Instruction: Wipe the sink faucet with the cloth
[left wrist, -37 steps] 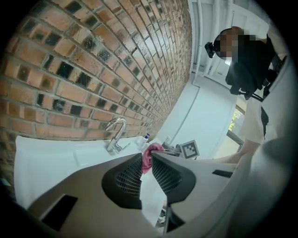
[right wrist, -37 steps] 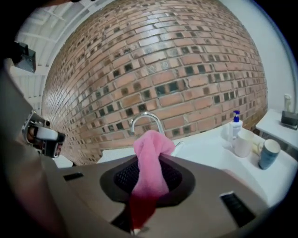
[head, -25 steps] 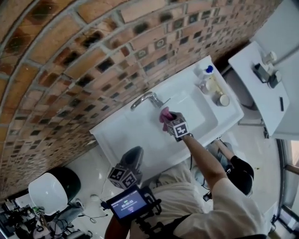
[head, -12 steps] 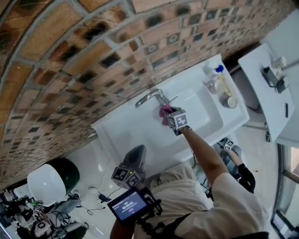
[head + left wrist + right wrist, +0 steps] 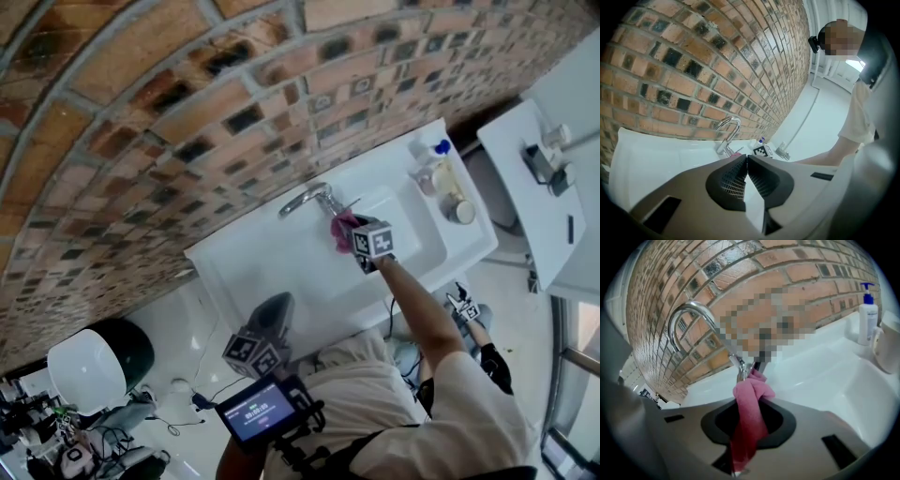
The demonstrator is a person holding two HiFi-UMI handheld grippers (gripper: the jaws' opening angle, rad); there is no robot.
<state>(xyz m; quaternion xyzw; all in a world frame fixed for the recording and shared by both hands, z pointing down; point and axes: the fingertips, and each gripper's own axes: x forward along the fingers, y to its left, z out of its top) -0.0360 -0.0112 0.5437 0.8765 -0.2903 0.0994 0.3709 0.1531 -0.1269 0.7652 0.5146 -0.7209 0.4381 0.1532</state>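
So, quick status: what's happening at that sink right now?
Right gripper shut on pink cloth, cloth at faucet base. Left gripper shut, empty, held back. Nothing in the way.

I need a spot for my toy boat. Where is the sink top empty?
The flat stretch of sink top left of the faucet, out to the sink's left end, is bare. The right end is crowded with a pump bottle and a cup. By the faucet, the right gripper holds the pink cloth.

Washroom, plainly: white sink (image 5: 272, 272) set against a brick wall (image 5: 141, 122); chrome faucet (image 5: 305, 199) at the far rim; pump bottle (image 5: 433, 155) at the right end; glossy white floor (image 5: 178, 333) near.
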